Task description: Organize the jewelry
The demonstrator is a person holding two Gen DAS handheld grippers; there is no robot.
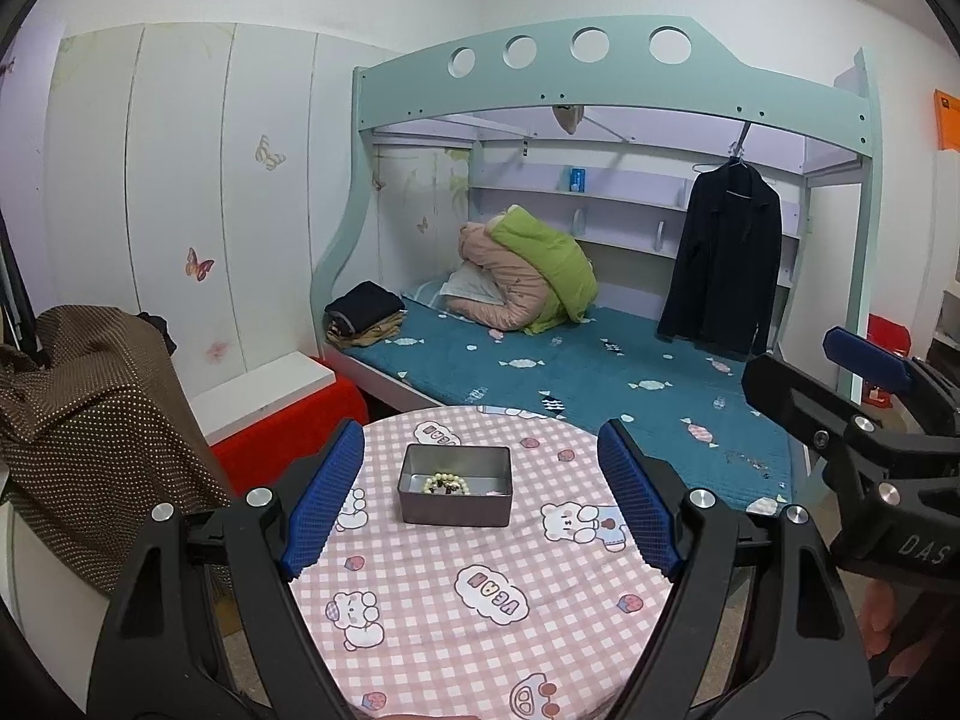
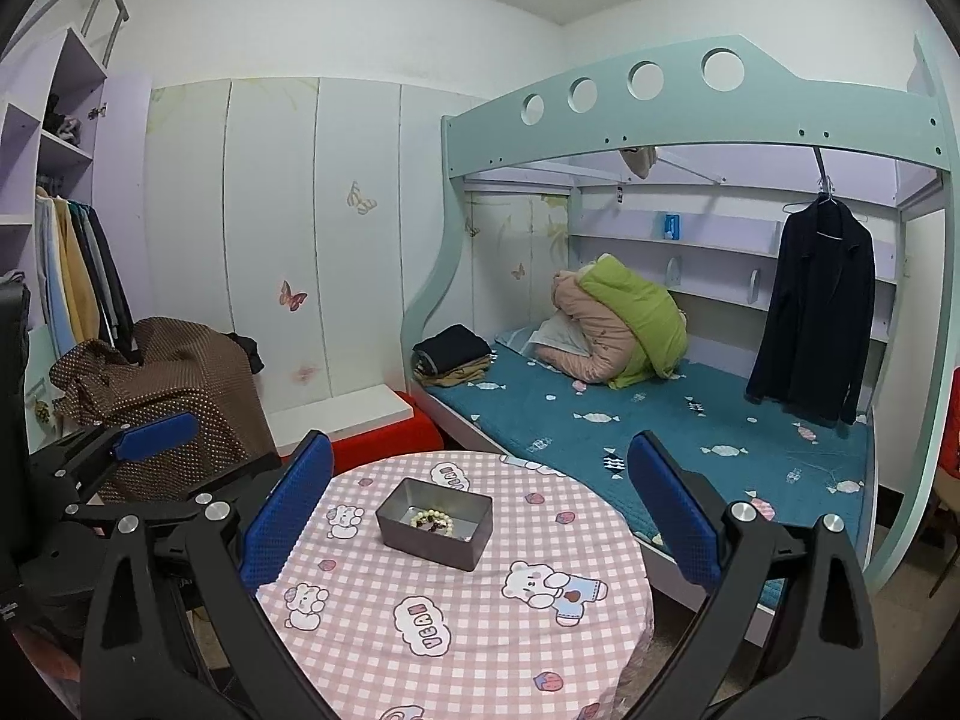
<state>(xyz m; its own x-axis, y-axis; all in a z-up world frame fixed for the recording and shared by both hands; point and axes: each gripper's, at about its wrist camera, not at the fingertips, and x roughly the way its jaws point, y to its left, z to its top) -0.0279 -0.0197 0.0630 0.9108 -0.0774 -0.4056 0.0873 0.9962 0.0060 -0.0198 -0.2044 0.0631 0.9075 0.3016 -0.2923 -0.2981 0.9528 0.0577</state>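
Observation:
A grey metal tin (image 1: pixel 454 492) (image 2: pixel 434 522) stands on the round table with the pink checked cloth (image 1: pixel 480 630) (image 2: pixel 480 648). A pale bead bracelet (image 1: pixel 446 483) (image 2: pixel 432 520) lies inside the tin. My left gripper (image 1: pixel 480 492) is open and empty, held above the table with the tin between its blue pads. My right gripper (image 2: pixel 480 510) is open and empty, also above the table on the near side of the tin. The right gripper also shows in the left wrist view (image 1: pixel 840 378), and the left gripper shows in the right wrist view (image 2: pixel 138 450).
A bunk bed with a teal mattress (image 1: pixel 600 372) (image 2: pixel 660 420) stands behind the table. A dark jacket (image 1: pixel 723 258) hangs from its frame. A chair draped in brown dotted cloth (image 1: pixel 90 420) (image 2: pixel 162 378) and a red box (image 1: pixel 282 438) stand to the left.

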